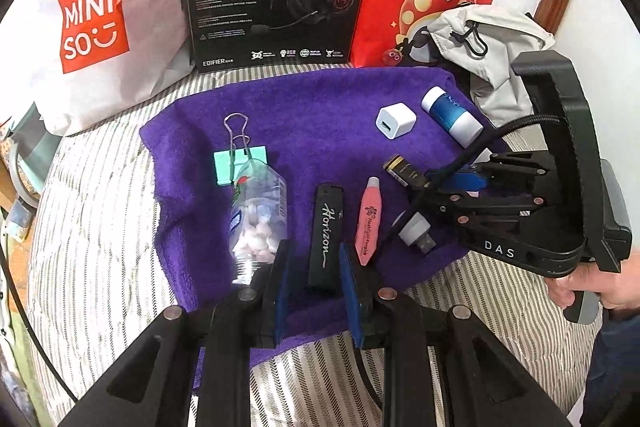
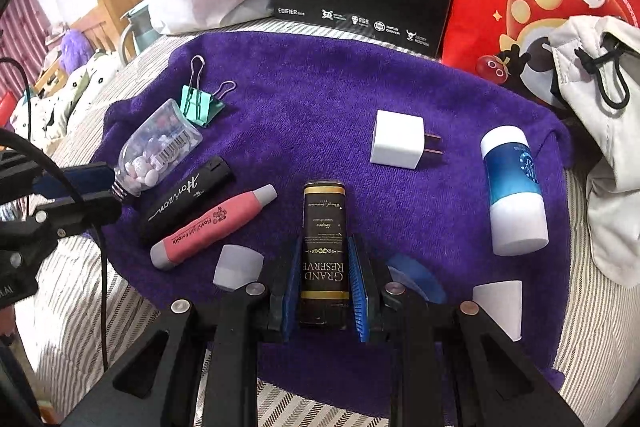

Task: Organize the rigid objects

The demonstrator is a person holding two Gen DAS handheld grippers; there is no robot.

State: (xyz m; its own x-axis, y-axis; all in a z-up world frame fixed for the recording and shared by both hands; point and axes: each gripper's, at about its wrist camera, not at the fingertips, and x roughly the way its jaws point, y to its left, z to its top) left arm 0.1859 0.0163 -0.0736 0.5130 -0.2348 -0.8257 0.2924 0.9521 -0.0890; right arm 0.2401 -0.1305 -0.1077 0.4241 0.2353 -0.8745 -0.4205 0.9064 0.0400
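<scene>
Our right gripper (image 2: 324, 291) pinched the Grand Reserve box (image 2: 323, 243), base hidden; our left gripper (image 1: 314, 291) straddled the Horizon lighter (image 1: 326, 235), spread apart.

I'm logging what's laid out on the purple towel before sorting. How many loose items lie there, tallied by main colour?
Black: 2, the Horizon lighter and the Grand Reserve box, which sits between the right gripper's fingers.
White: 1, the charger plug.
Blue and white: 1, the cylinder.
Pink: 1, the flashlight.
Green: 1, the binder clip.
Clear: 1, the pill bottle.
Total: 7
</scene>
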